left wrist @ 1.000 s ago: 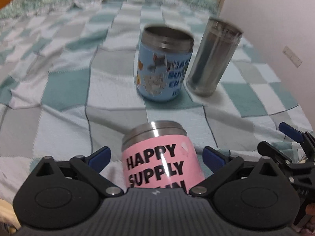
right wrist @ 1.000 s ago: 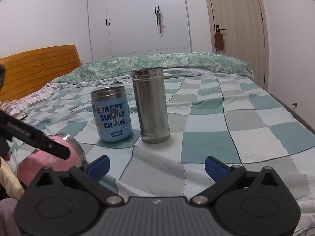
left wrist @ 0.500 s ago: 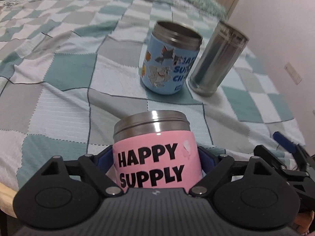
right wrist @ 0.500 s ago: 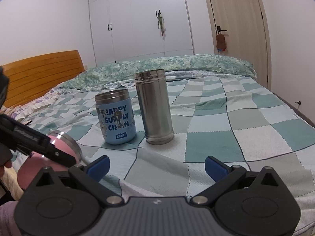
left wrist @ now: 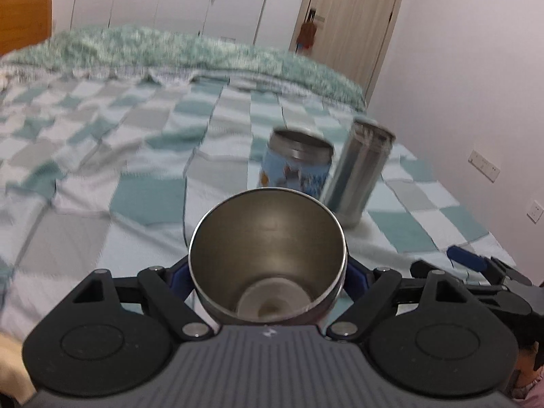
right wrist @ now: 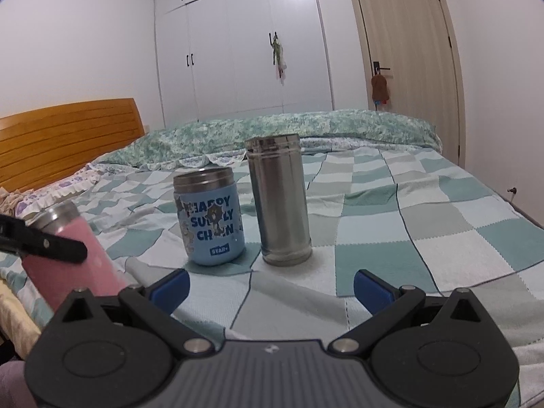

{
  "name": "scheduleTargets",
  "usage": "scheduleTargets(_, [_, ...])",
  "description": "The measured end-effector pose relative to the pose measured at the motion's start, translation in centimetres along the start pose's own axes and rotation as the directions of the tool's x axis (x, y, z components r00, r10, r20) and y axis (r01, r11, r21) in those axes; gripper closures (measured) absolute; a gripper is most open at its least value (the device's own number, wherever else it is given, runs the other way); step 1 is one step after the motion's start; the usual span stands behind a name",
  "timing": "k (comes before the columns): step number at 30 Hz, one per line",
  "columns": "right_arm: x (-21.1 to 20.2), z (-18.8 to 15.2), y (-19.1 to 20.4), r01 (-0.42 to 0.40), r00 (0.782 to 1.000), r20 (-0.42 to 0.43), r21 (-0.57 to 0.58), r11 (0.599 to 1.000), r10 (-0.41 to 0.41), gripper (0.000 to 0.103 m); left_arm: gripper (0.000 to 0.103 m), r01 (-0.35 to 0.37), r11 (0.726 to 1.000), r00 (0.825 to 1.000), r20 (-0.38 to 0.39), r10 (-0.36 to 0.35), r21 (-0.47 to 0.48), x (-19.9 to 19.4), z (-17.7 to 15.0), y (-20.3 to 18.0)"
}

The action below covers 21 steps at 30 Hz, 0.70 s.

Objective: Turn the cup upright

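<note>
My left gripper (left wrist: pixel 268 275) is shut on the pink steel cup (left wrist: pixel 268 255). The cup is lifted off the bed and tilted, its open mouth facing the left wrist camera, so I see its steel inside. In the right wrist view the pink cup (right wrist: pixel 73 255) leans at the far left with a black finger (right wrist: pixel 51 246) of the left gripper across it. My right gripper (right wrist: pixel 270 289) is open and empty, low over the bedspread, in front of the other cups.
A blue cartoon-print cup (right wrist: pixel 209 217) and a tall steel tumbler (right wrist: pixel 280 200) stand side by side on the checked bedspread (right wrist: pixel 425 238). A wooden headboard (right wrist: pixel 64 139) is at left; wardrobe and door stand behind. The bed edge is near on the left.
The left gripper closed on the pink cup, lifted it and tipped it, so the mouth now faces the camera. The right gripper stayed open and barely moved.
</note>
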State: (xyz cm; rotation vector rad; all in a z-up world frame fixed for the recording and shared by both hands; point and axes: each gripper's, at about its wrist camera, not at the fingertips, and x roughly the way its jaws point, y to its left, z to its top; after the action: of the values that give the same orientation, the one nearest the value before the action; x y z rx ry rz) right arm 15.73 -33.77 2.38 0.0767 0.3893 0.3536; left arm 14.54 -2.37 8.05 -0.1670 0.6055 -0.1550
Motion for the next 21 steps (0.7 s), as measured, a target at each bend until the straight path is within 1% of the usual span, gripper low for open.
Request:
scheduleTargets(3, [0.7, 0.4, 0.2, 0.02, 1.0, 0.021, -0.021, 1.0, -0.019, 0.0, 0.018, -0.034, 0.999, 0.998, 0.063, 0.032, 0.031, 0.5, 1.7, 0.5])
scheduleTargets(6, [1.5, 0.9, 0.3, 0.04, 0.998, 0.039, -0.037, 0.999, -0.039, 0.0, 0.018, -0.074, 0.995, 0.99, 0.127, 0.065, 0.067, 1.6, 3.5, 1.0])
scheduleTargets(10, [2.9, 1.4, -0.2, 0.063, 0.997, 0.054, -0.037, 0.997, -0.061, 0.0, 0.018, -0.15, 0.982, 0.974, 0.186, 0.128, 0.11, 4.4, 5.1, 1.8])
scheduleTargets(13, [4.0, 1.5, -0.6, 0.077, 0.995, 0.062, -0.04, 0.996, -0.074, 0.0, 0.018, -0.188, 0.973, 0.962, 0.226, 0.154, 0.135, 7.0, 5.6, 2.4])
scheduleTargets(15, [4.8, 1.5, -0.7, 0.083, 0.995, 0.063, -0.041, 0.996, -0.08, 0.0, 0.018, -0.211, 0.966, 0.954, 0.246, 0.17, 0.152, 8.7, 5.6, 2.7])
scheduleTargets(17, [5.3, 1.4, -0.8, 0.081, 0.995, 0.063, -0.039, 0.996, -0.079, 0.0, 0.018, -0.234, 0.958, 0.95, 0.247, 0.189, 0.165, 10.4, 5.3, 3.0])
scheduleTargets(18, [5.6, 1.4, -0.9, 0.08, 0.995, 0.062, -0.041, 0.996, -0.078, 0.0, 0.018, -0.237, 0.957, 0.951, 0.239, 0.194, 0.167, 11.3, 5.0, 3.3])
scheduleTargets(20, [5.9, 1.4, -1.0, 0.072, 0.996, 0.056, -0.039, 0.997, -0.07, 0.0, 0.018, -0.236, 0.959, 0.959, 0.198, 0.203, 0.159, 13.1, 4.4, 4.0])
scheduleTargets(21, [6.0, 1.4, -1.0, 0.067, 0.996, 0.056, -0.036, 0.997, -0.065, 0.0, 0.018, -0.238, 0.958, 0.952, 0.234, 0.198, 0.159, 13.1, 3.9, 4.2])
